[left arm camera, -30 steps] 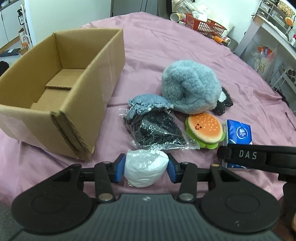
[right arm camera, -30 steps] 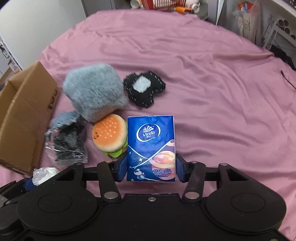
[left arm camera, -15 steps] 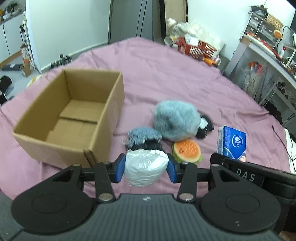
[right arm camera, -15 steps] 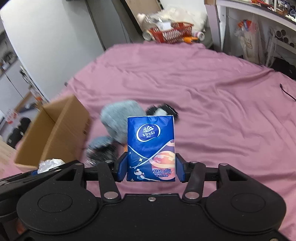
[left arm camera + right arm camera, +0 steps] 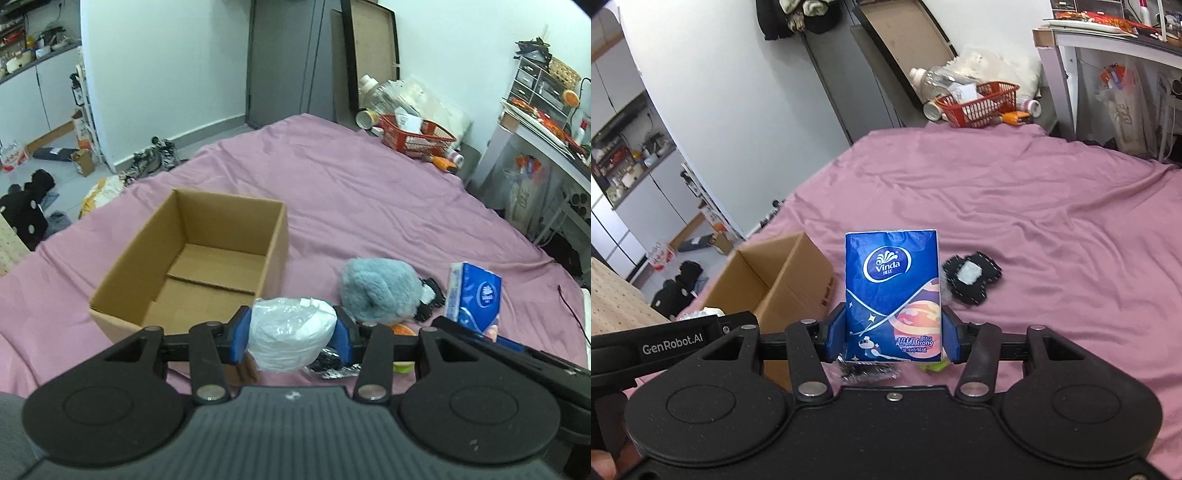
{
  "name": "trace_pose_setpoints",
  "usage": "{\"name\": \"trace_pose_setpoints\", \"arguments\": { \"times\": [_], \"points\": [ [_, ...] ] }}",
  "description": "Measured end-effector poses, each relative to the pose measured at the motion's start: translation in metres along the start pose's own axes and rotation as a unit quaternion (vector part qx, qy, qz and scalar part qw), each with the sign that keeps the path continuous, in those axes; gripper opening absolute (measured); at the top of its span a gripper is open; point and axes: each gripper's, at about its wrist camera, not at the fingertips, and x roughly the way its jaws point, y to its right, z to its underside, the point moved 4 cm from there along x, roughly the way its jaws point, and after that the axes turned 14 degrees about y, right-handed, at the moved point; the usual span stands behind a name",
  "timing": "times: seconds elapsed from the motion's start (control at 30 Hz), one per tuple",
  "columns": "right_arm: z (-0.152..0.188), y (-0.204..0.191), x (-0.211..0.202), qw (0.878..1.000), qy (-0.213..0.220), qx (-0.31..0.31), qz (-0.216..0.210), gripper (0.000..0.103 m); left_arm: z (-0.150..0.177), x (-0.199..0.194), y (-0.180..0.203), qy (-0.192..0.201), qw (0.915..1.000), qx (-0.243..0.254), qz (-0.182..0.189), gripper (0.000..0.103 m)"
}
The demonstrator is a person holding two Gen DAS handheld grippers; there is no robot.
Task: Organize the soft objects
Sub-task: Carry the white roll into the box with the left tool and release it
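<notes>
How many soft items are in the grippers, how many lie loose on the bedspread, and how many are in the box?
In grippers: 2, white bundle and tissue pack
Loose on the bedspread: 4, grey plush, black patch, burger toy, bagged dark item
In the cardboard box: 0
Total: 6

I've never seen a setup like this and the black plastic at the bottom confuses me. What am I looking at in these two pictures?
No robot here: a person holds a claw tool in each hand, each with a fisheye camera looking along its fingers. The left claw grips a white plastic-wrapped bundle; the right claw grips a blue Vinda tissue pack. Below is a purple bedsheet with an open, empty cardboard box, a grey fluffy toy and a small black pouch.
</notes>
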Motion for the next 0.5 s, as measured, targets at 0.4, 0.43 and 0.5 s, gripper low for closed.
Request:
{"name": "trace_pose_setpoints", "arguments": {
  "times": [0.4, 0.43, 0.5],
  "points": [
    [-0.008, -0.011, 0.008, 0.999, 0.025, 0.022, -0.022, 0.050, -0.020, 0.001, -0.028, 0.017, 0.9992, -0.021, -0.029, 0.045],
    [-0.008, -0.012, 0.010, 0.999, 0.027, 0.025, -0.024, 0.050, -0.021, 0.002, -0.031, 0.018, 0.9991, -0.023, -0.030, 0.045],
    [-0.008, -0.015, 0.012, 0.999, 0.030, 0.027, -0.024, 0.050, -0.024, 0.004, -0.035, 0.020, 0.9990, -0.027, -0.031, 0.045]
  ]
}}
